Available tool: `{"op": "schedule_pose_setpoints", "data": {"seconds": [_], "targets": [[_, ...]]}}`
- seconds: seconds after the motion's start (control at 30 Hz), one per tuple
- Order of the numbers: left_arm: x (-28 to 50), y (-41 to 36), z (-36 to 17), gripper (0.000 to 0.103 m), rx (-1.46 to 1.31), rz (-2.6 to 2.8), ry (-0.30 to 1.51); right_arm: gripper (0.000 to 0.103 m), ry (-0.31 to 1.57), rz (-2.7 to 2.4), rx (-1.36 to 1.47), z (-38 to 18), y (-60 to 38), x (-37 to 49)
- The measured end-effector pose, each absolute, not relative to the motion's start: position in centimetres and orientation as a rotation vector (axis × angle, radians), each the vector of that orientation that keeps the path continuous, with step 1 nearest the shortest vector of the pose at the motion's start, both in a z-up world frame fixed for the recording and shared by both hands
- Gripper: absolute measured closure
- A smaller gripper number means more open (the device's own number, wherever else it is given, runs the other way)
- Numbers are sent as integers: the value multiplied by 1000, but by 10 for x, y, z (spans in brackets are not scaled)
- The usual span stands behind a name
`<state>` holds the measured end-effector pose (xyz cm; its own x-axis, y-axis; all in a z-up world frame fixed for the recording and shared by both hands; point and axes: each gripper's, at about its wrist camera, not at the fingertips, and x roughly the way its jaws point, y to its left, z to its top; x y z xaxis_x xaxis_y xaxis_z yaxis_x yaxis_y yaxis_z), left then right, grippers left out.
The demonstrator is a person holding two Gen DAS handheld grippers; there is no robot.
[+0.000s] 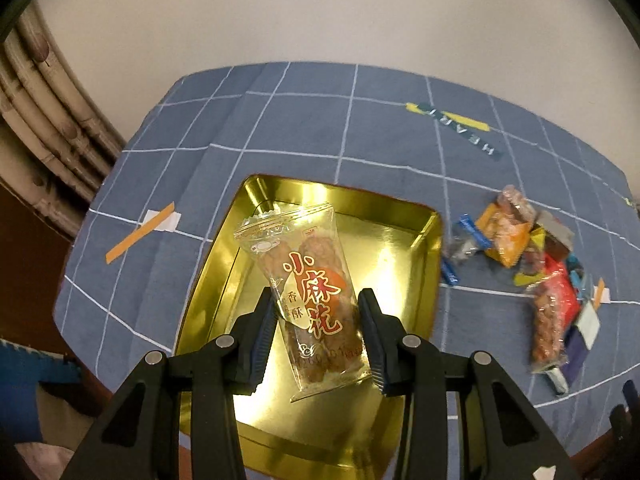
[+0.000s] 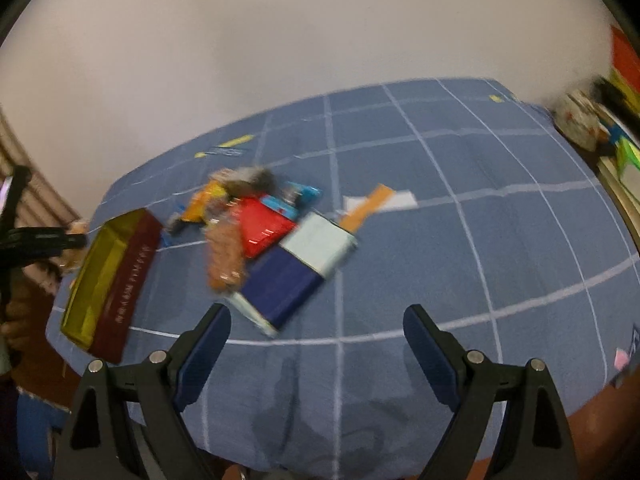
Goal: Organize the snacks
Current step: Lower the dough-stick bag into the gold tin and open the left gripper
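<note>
one snack packet (image 1: 310, 296) in left claw (image 1: 320, 312), one gold tin (image 1: 404, 248)

Domestic room: worktop (image 2: 440, 240) under blue grid cloth (image 1: 280, 128), plain wall (image 1: 320, 12), patterned curtain (image 1: 36, 80), cluttered shelf (image 2: 616, 152) alongside.

The clear plastic snack packet (image 1: 310, 300) of brown twisted dough sticks bears large red Chinese characters, 小麻花, running down its front. Beside them, on a pale oval patch, stand the smaller dark characters 香酥. A line of small print near its bottom seam is too faint to read. On the blue cloth with a white grid (image 1: 304, 120), a dark strip label (image 1: 466, 130) reads HEART upside down. The gold lettering on the dark red side of the gold-lined tin box (image 2: 128, 280) is too blurred to read.
</note>
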<state>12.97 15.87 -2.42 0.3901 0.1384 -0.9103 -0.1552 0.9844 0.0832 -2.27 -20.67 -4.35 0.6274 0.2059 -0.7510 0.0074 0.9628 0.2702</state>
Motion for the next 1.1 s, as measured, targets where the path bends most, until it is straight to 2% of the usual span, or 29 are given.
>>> {"op": "schedule_pose_setpoints", "data": {"seconds": [0.53, 0.6, 0.67, 0.73, 0.8, 1.03, 1.1], "targets": [[162, 178, -65, 64, -25, 194, 1232, 13, 961, 355, 200, -52, -134, 45], [164, 180, -68, 63, -22, 195, 1236, 17, 974, 365, 186, -55, -126, 50], [165, 181, -71, 59, -25, 192, 1242, 20, 989, 365, 171, -58, -120, 54], [165, 184, -72, 47, -36, 180, 1247, 25, 1006, 371, 170, -62, -115, 59], [166, 186, -72, 42, -38, 174, 1241, 28, 1018, 373, 164, -64, -113, 61], [157, 210, -50, 34, -76, 197, 1202, 40, 1102, 349, 149, -82, -101, 74], [149, 221, -40, 31, -101, 224, 1185, 47, 1118, 344, 134, -86, -95, 76]]}}
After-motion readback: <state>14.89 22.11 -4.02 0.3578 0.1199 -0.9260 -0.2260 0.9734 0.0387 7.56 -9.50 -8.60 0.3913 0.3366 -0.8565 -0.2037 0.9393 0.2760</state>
